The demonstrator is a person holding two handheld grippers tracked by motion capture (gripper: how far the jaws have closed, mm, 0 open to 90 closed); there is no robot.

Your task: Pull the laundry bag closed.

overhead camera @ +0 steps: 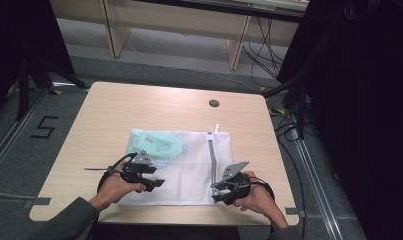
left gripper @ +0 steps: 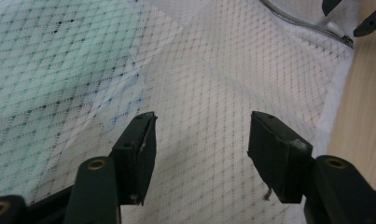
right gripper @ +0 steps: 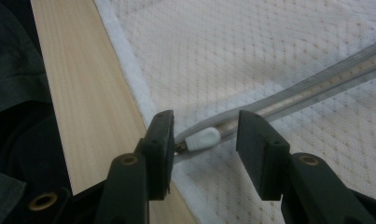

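Both grippers gape over the mesh bag (overhead camera: 189, 165); zipper pull (right gripper: 202, 138) unpinched.

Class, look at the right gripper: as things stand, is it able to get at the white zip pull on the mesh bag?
Probably yes. The right gripper has its jaws open, with the zip pull lying between them at the near edge of the mesh bag. Nothing covers the pull; the pads do not press on it.
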